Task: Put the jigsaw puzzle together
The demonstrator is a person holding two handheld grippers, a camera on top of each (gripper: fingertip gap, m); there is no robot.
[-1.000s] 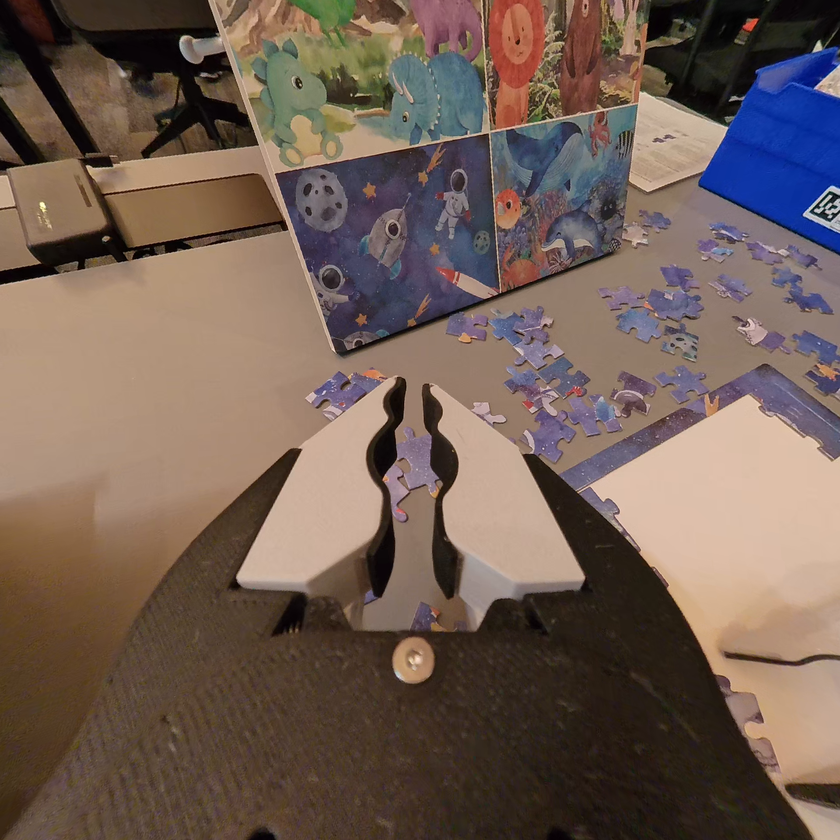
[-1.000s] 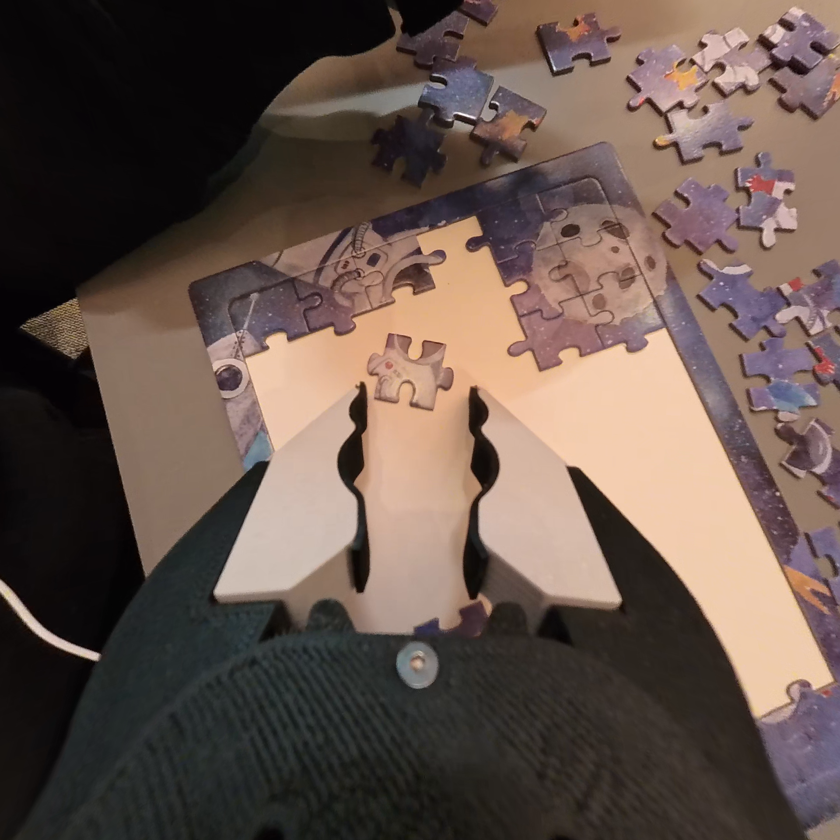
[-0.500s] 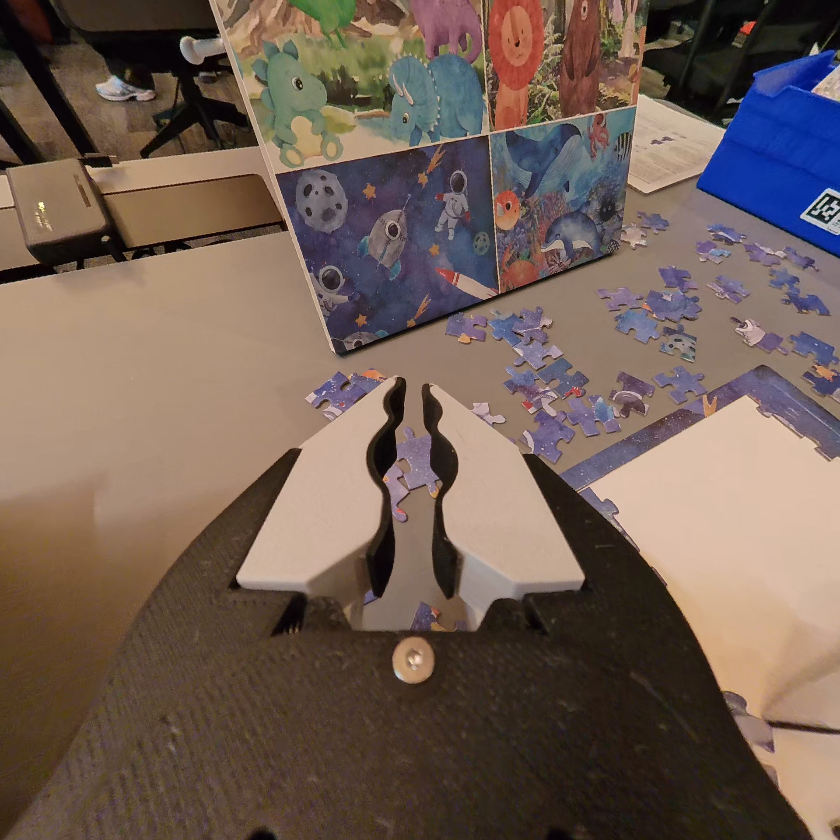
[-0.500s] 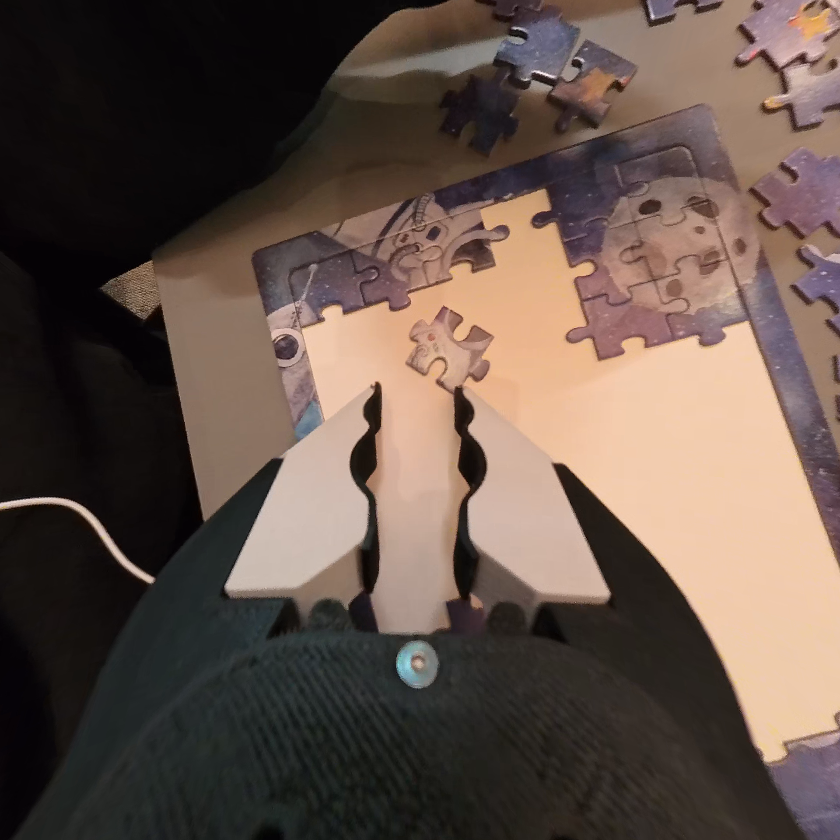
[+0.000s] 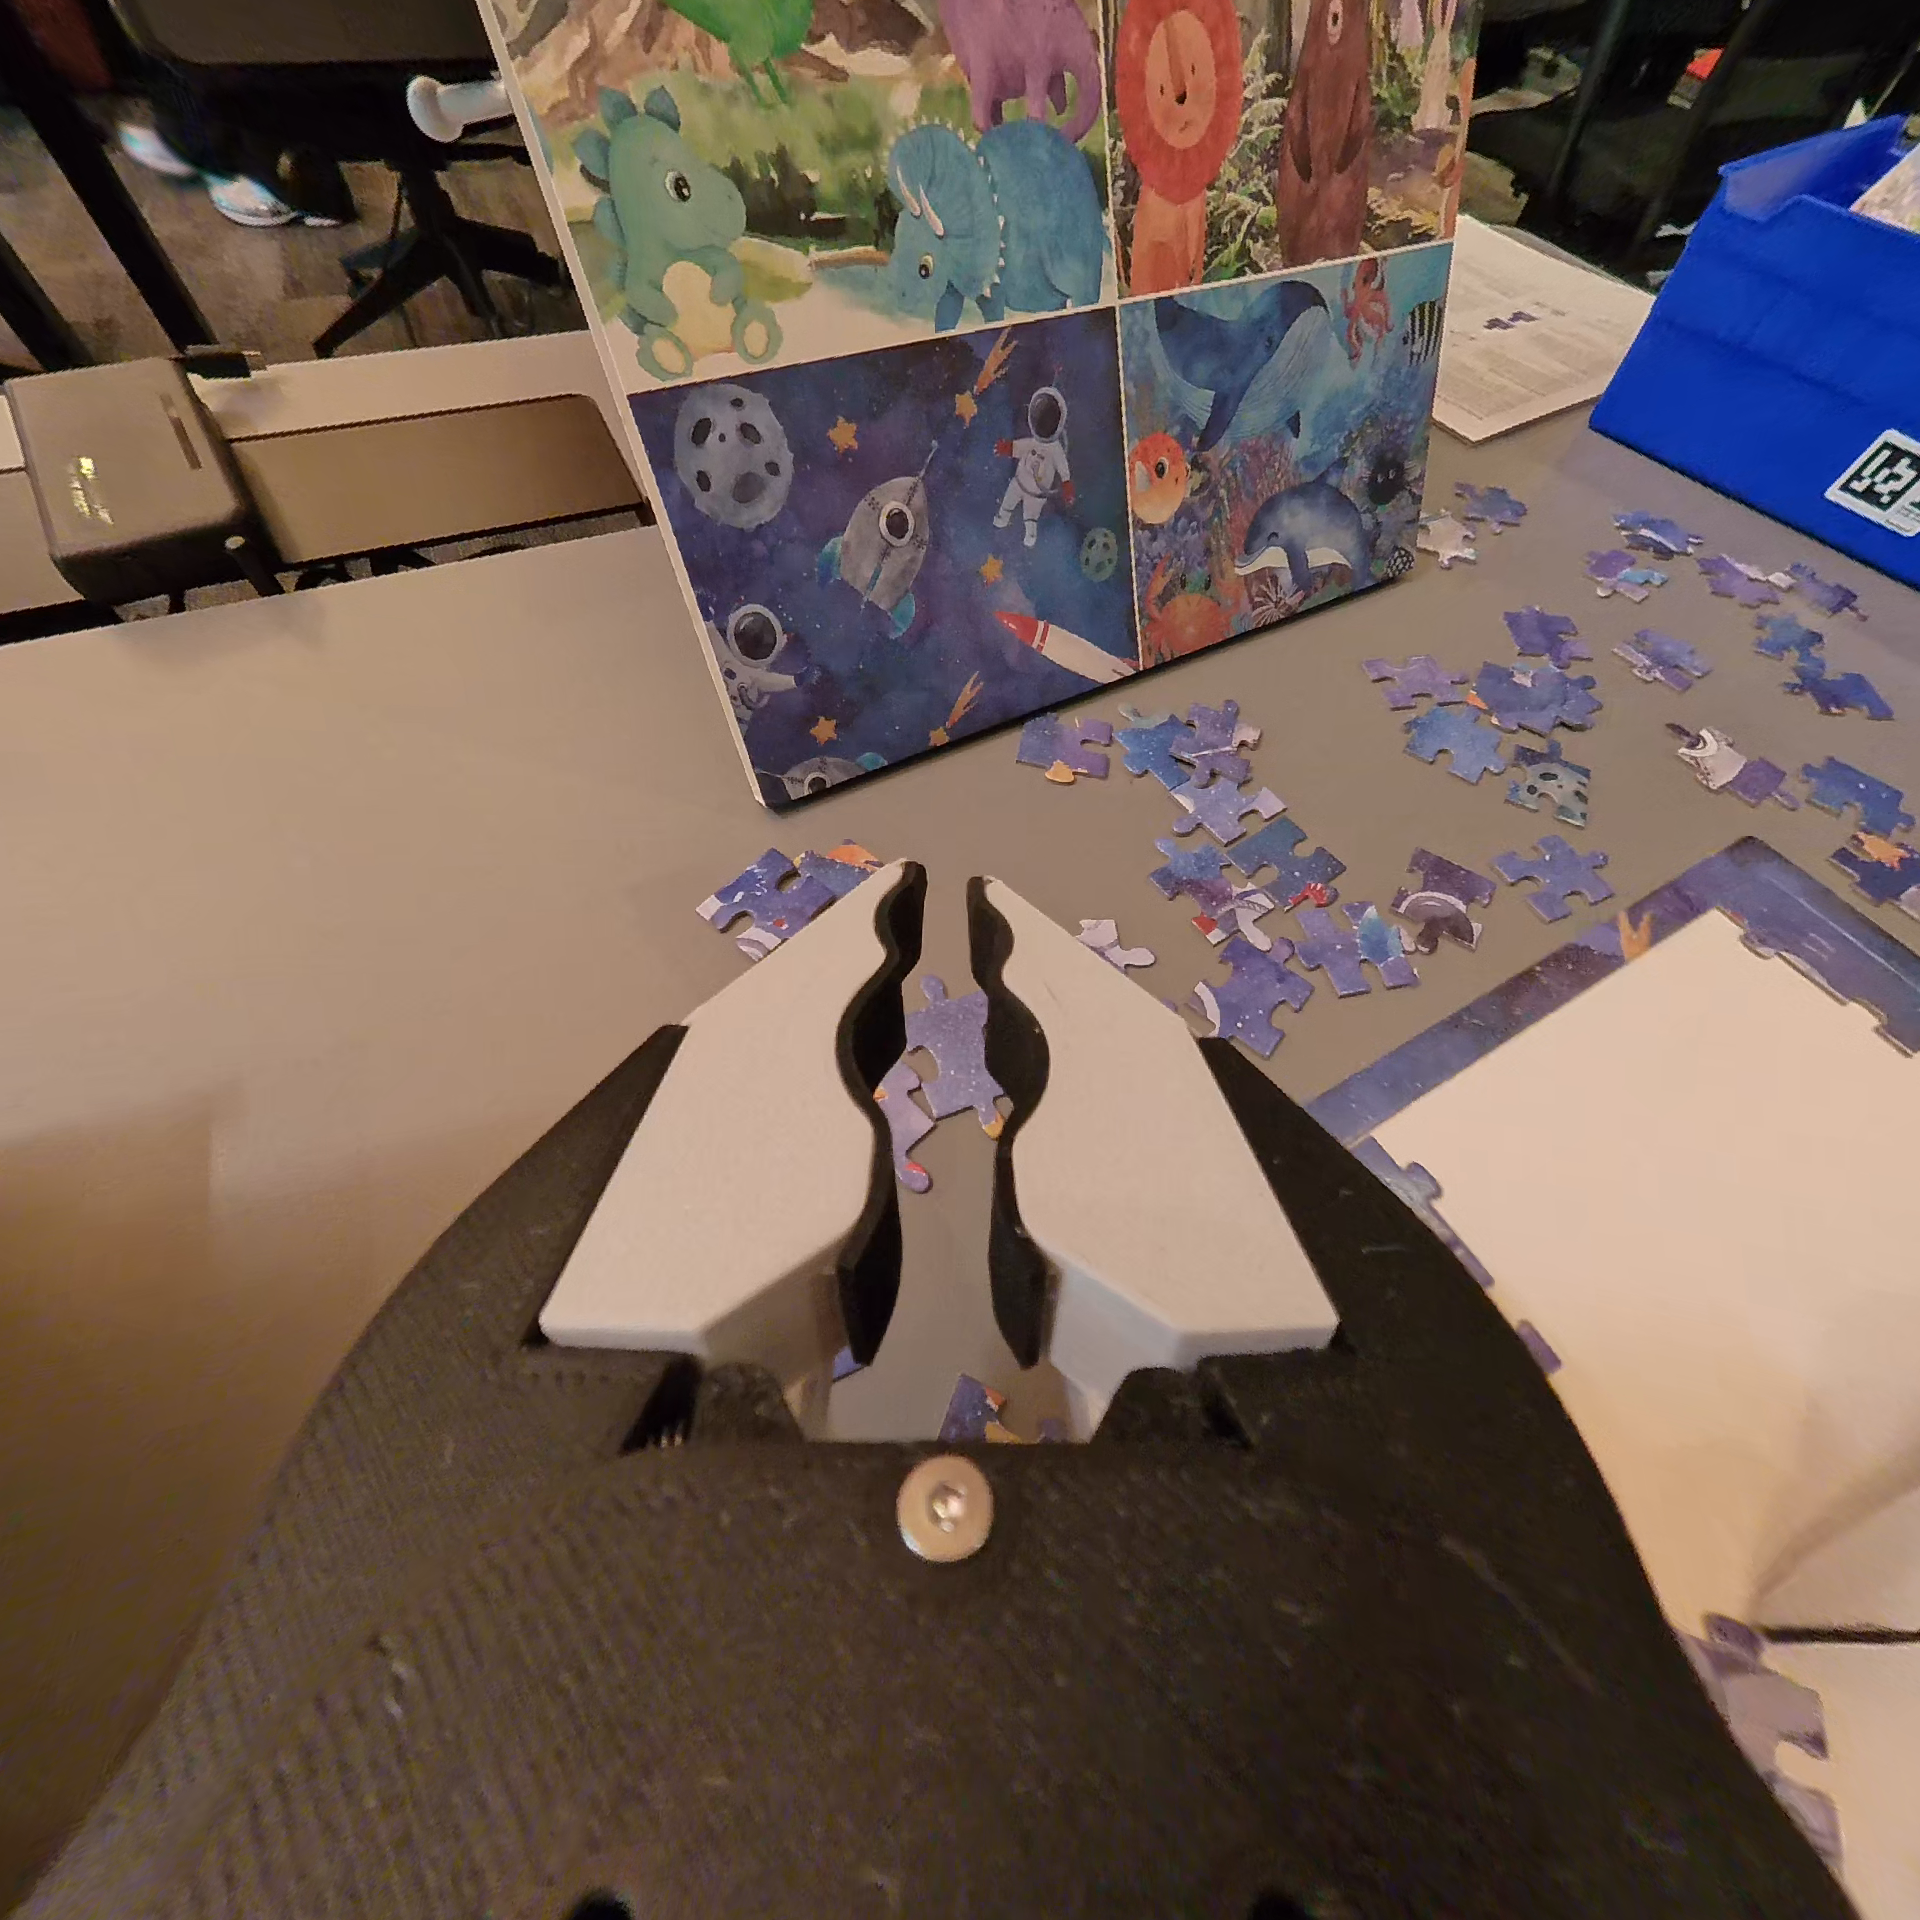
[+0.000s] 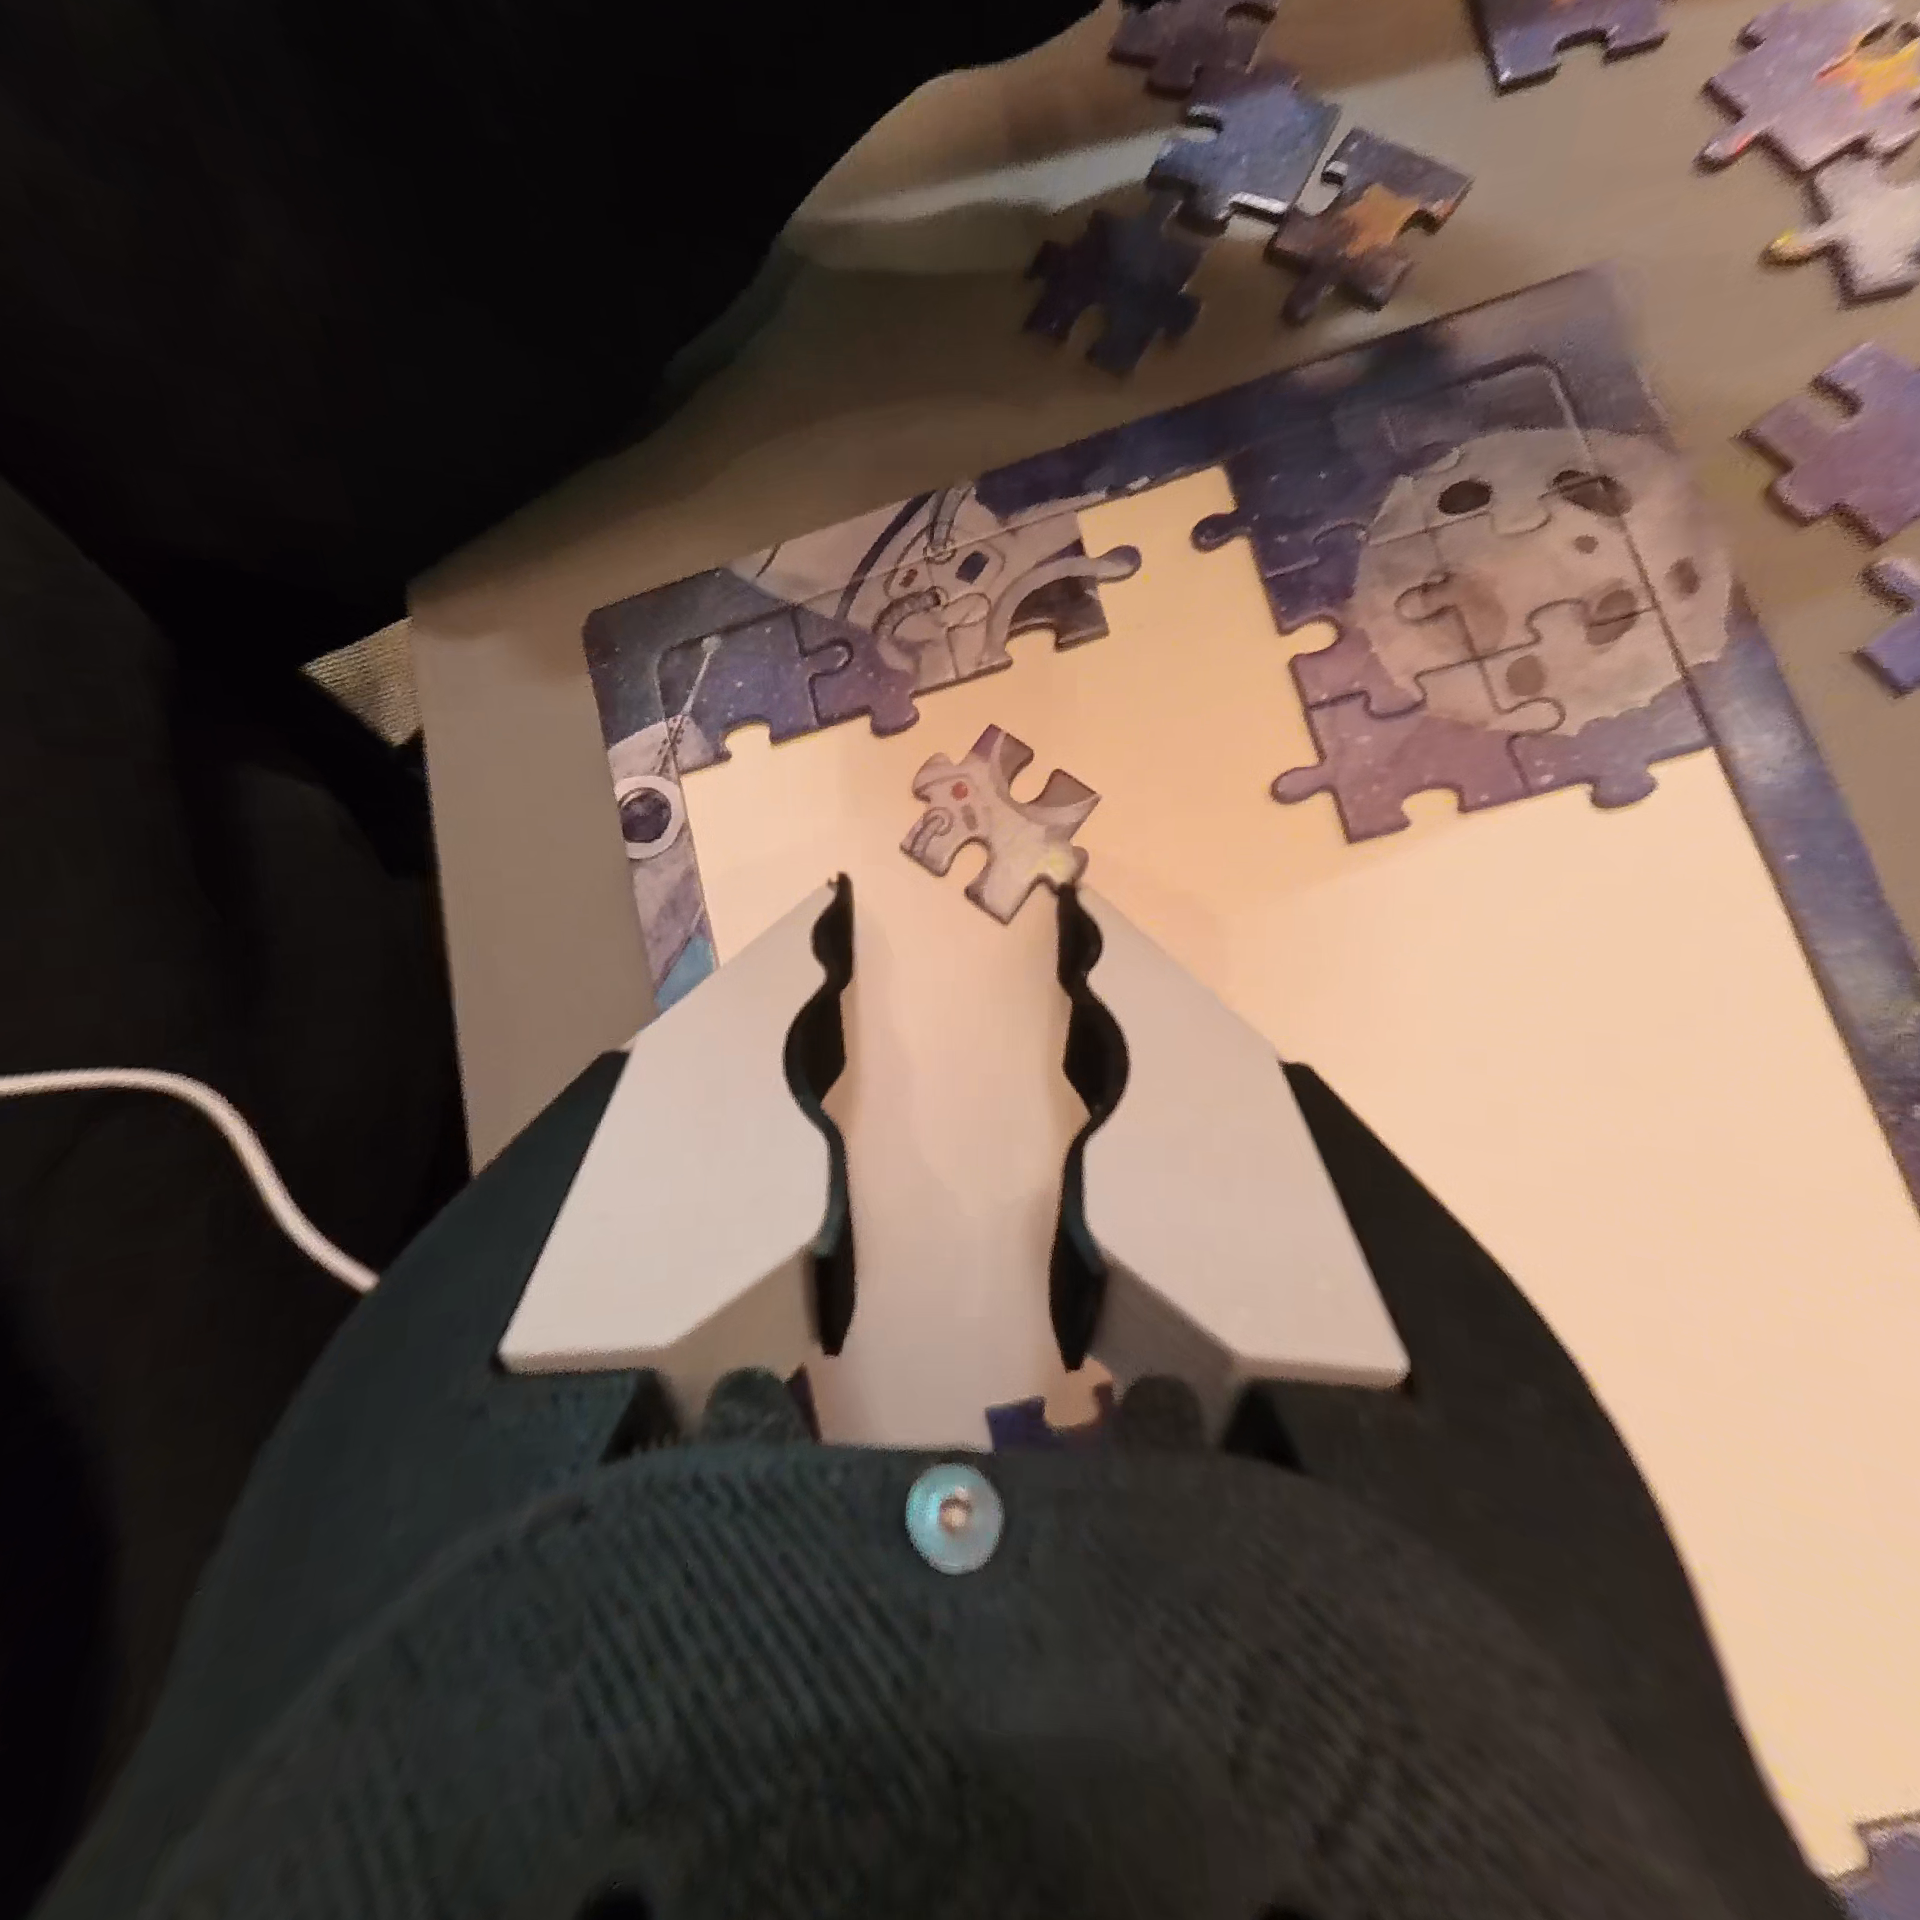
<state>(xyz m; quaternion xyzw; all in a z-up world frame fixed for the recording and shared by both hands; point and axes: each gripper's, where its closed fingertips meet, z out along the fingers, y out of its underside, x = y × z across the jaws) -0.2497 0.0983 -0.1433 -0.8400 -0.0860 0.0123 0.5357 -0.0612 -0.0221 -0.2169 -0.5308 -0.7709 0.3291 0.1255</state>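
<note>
**A:** Looking along the left claw [image 5: 945,888] first, what do you get?

**B:** It sits narrow, tips almost together, with nothing pinched. A purple piece [image 5: 956,1049] lies flat on the grey surface [image 5: 312,831] beneath its fingers, not held. Ahead stands the picture box [image 5: 935,520]. Ahead and to the right, many loose pieces [image 5: 1278,862] are scattered, and a blue bin [image 5: 1766,343] is farther off. Right of the claw is the puzzle frame [image 5: 1507,997], and the board inside it is bare in this view.

**A:** And the right wrist view?

**B:** The right claw [image 6: 951,888] is spread fairly wide and grips nothing. Just ahead of it, a pale grey piece [image 6: 997,821] lies loose on the bare board. It is turned askew and locked to nothing. The right fingertip [image 6: 1070,904] is at its nearest lobe, touching or very nearly, and the left fingertip stands clear of it.

**A:** How full is the frame?

**B:** Barely. A moon cluster [image 6: 1475,644] is seated ahead to the right. A smaller grey-and-blue cluster [image 6: 935,603] sits straight ahead along the far edge, with a gap between the two. The rest of the board is open. More dark pieces [image 6: 1247,156] wait beyond the frame.
</note>
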